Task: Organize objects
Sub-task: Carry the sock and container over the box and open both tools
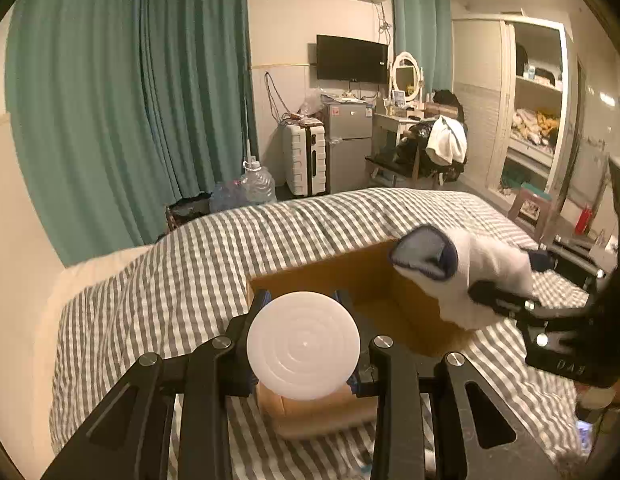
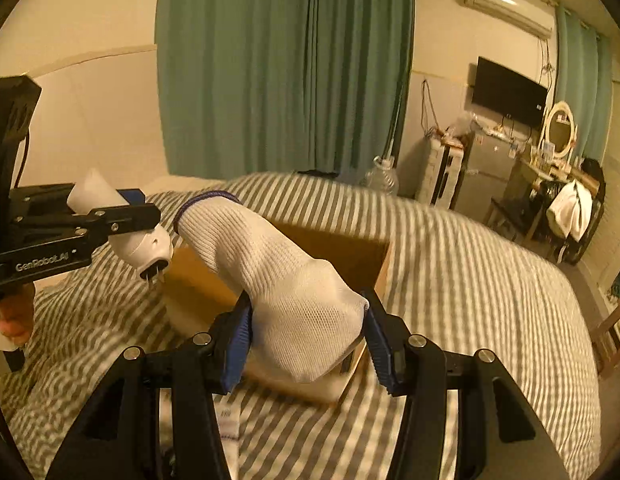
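An open cardboard box [image 1: 374,280] sits on the striped bed; it also shows in the right wrist view [image 2: 342,256]. My left gripper [image 1: 304,336] is shut on a white plug-in device [image 1: 303,346], its round face toward the camera, above the box's near left corner. In the right wrist view the device [image 2: 140,246] shows metal prongs pointing down. My right gripper [image 2: 306,336] is shut on a white sock with a dark blue cuff [image 2: 278,272], held over the box. In the left wrist view the sock [image 1: 454,268] hangs over the box's right side.
The grey-and-white striped bedcover [image 1: 190,264] surrounds the box. Teal curtains [image 1: 122,92] hang behind the bed. A suitcase [image 1: 304,160], small fridge [image 1: 348,144], water jugs [image 1: 256,184] and a cluttered chair [image 1: 434,148] stand beyond the foot. A wardrobe [image 1: 526,108] is at right.
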